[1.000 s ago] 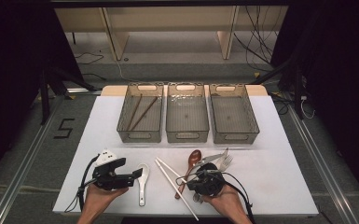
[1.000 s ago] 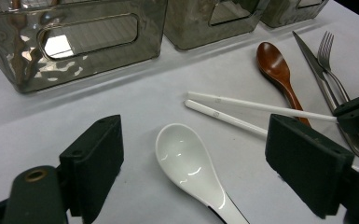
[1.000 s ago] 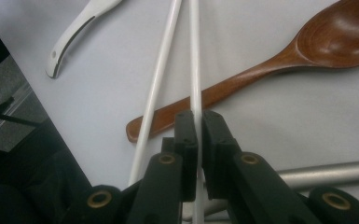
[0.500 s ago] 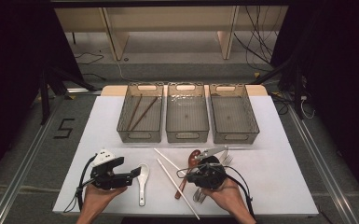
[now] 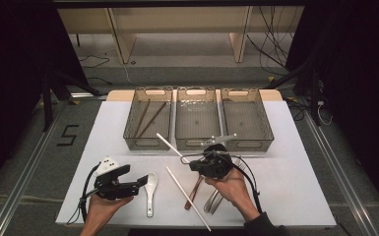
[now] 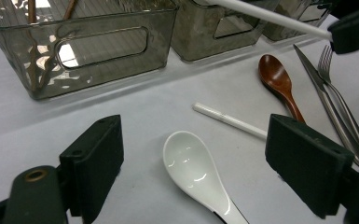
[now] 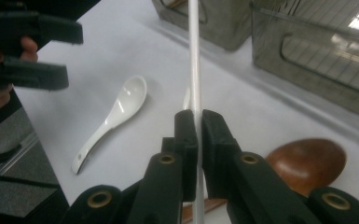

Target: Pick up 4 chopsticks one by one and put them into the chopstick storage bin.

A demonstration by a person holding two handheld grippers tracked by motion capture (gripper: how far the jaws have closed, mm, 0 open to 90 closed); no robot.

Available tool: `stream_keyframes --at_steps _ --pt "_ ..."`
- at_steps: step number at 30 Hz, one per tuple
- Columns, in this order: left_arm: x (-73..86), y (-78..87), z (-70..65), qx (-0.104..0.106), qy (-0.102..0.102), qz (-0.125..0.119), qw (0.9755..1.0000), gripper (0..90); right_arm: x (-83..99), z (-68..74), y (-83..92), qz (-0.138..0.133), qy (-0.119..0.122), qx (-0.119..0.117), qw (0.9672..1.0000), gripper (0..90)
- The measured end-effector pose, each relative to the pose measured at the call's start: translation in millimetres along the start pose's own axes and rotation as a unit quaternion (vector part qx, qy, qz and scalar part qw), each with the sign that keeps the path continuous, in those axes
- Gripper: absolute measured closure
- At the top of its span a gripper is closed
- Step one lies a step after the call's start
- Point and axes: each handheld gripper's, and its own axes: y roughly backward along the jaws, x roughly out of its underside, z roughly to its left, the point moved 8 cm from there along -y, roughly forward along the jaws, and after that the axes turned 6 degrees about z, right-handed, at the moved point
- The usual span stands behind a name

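Observation:
My right gripper (image 5: 197, 163) is shut on a white chopstick (image 5: 173, 147) and holds it above the table, its free end pointing toward the bins; in the right gripper view the stick (image 7: 195, 70) runs up from between the closed pads (image 7: 186, 135). A second white chopstick (image 5: 187, 197) lies flat on the white table. My left gripper (image 5: 139, 184) stands open at the front left, its jaws wide on either side of a white ceramic spoon (image 6: 196, 172), apart from it. That spoon (image 5: 150, 189) rests on the table.
Three clear grey bins stand in a row at the back: the left one (image 5: 133, 136) holds brown chopsticks (image 5: 150, 118), then the middle (image 5: 197, 142) and right (image 5: 248, 143). A brown wooden spoon (image 5: 194, 191), a fork and a knife (image 5: 215, 199) lie under my right hand.
My right gripper has risen and moved toward the bins with the white chopstick in it. The left gripper has stayed where it was.

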Motion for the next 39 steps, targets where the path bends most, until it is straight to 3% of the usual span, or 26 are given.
stream_keyframes --at_steps 7,25,39 --pt "-0.5 1.7 0.3 0.0 0.001 -0.006 1.0 18.9 -31.5 -7.0 -4.5 -0.016 -0.006 0.012 0.9998 86.3" --pt "-0.7 3.4 -0.5 0.0 -0.002 -0.014 0.9999 18.9 -96.7 -17.3 -36.9 -0.014 -0.019 0.053 0.9983 86.3" --pt "-0.5 3.2 -1.4 0.002 -0.011 -0.014 0.9998 18.6 -129.3 -22.6 -65.4 -0.002 -0.033 0.073 0.9968 86.2"
